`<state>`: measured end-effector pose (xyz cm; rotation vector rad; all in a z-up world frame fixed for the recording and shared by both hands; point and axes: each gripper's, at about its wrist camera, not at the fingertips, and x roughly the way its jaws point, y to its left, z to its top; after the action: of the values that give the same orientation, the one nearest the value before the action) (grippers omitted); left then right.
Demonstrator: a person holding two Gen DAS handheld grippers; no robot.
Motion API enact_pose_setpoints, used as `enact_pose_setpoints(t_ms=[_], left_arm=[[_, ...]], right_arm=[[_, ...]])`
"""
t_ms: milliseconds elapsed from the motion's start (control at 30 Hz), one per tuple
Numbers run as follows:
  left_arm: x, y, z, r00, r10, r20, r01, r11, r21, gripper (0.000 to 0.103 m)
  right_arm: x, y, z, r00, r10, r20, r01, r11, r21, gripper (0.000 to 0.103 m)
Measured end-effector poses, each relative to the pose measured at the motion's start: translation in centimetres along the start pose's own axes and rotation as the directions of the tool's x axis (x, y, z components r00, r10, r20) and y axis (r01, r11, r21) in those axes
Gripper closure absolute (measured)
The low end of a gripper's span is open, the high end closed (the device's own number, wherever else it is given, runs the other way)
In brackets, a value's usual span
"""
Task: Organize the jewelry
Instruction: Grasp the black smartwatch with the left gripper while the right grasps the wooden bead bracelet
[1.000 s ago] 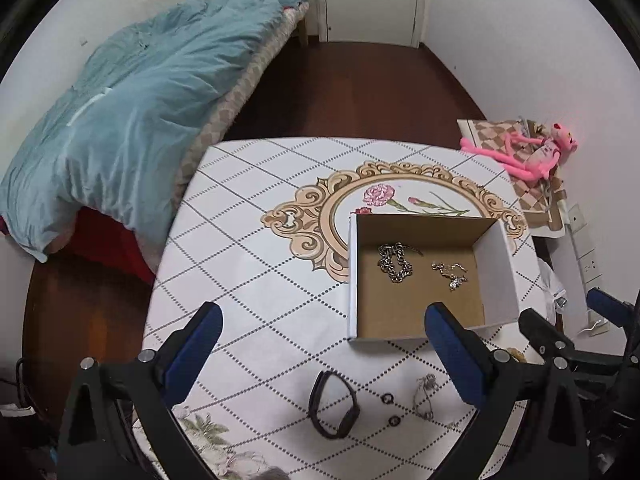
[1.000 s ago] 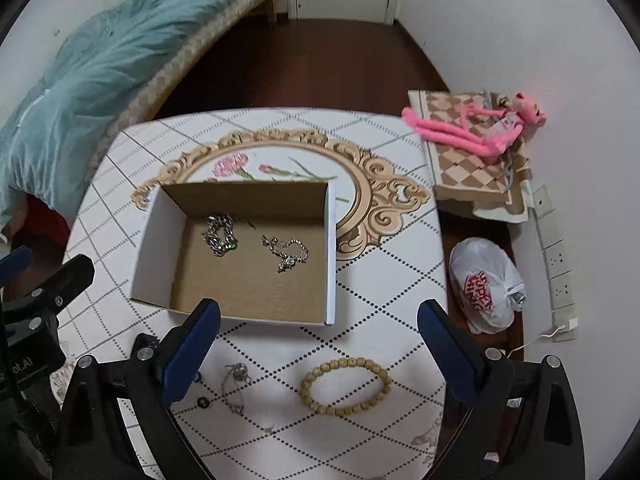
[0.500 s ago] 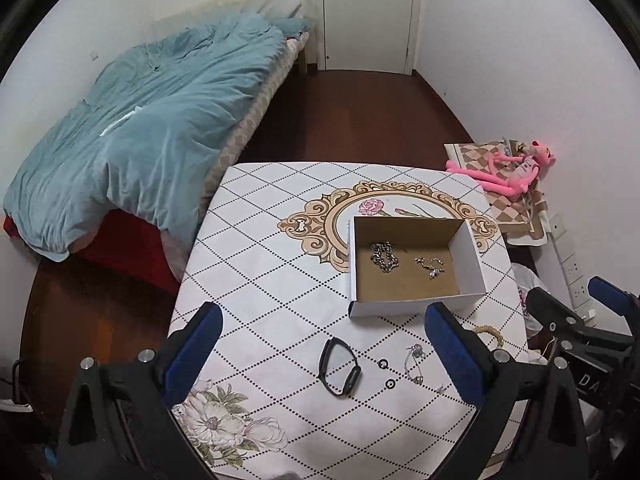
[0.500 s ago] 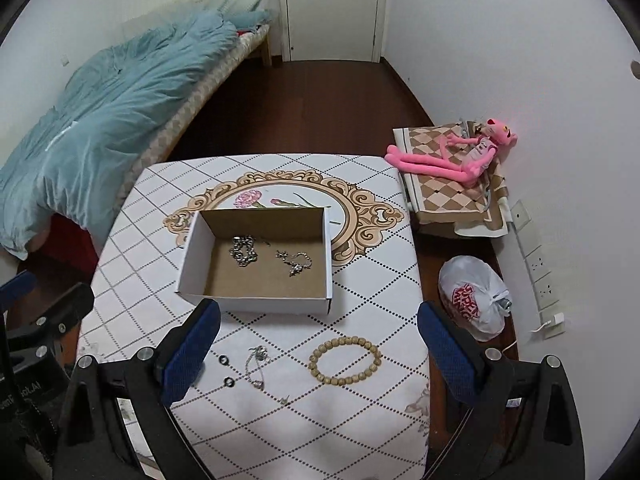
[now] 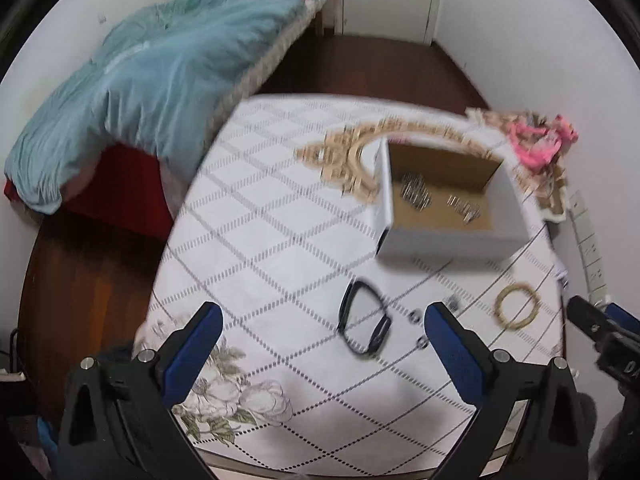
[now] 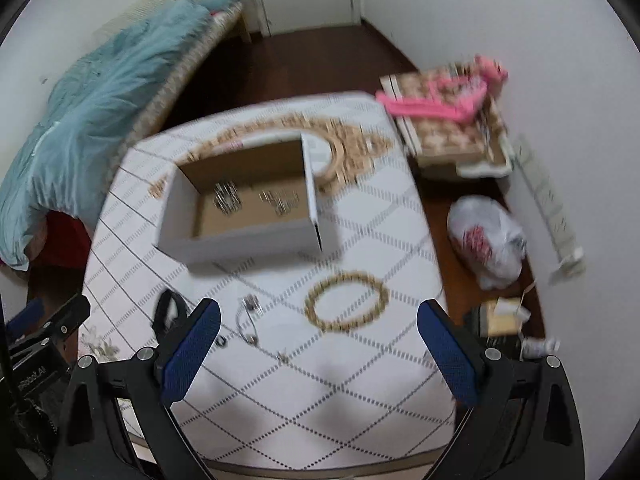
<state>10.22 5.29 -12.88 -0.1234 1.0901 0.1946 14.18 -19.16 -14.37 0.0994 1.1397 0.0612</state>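
An open cardboard box [image 5: 444,236] [image 6: 240,240] stands on the patterned table [image 5: 260,240] and holds two silver chains [image 6: 228,200]. In front of it lie a black band [image 5: 364,320] [image 6: 168,312], a wooden bead bracelet [image 5: 516,310] [image 6: 346,300], small dark rings [image 5: 414,314] and a thin silver chain [image 6: 248,320]. My left gripper [image 5: 320,334] is open and empty above the table's near part. My right gripper [image 6: 318,332] is open and empty just in front of the bead bracelet.
A bed with a blue quilt [image 5: 140,92] stands left of the table. A pink plush toy [image 6: 440,96] on a checkered box, a white plastic bag [image 6: 488,236] and a power strip [image 6: 548,208] lie on the floor to the right.
Both grippers rose and pulled back from the table, then dropped lower and tilted; the views are now blurred by motion. The jewelry and box have not moved. Both grippers stay open.
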Motion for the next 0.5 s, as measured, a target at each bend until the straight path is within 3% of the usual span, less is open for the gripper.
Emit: enact_pose_setpoints(t_ms=[233, 333, 500], left_arm=[[6.0, 0.2, -1.7, 0.994, -0.033, -0.108, 0.034, 0.999, 0.002, 0.001], [8.0, 0.0, -1.9, 0.987, -0.054, -0.148, 0.055, 0.998, 0.003, 0.012], [8.9, -0.6, -1.3, 0.983, -0.126, -0.133, 0.125, 0.992, -0.017, 0.019]], right_arm=[[4.7, -3.2, -2.5, 0.998, -0.013, -0.064, 0.019, 0.996, 0.088, 0.004], [6.3, -4.4, -3.0, 0.996, -0.006, -0.088, 0.018, 0.992, 0.126, 0.006], [8.2, -6.0, -3.1, 0.996, 0.007, -0.088, 0.011, 0.979, 0.201, 0.010]])
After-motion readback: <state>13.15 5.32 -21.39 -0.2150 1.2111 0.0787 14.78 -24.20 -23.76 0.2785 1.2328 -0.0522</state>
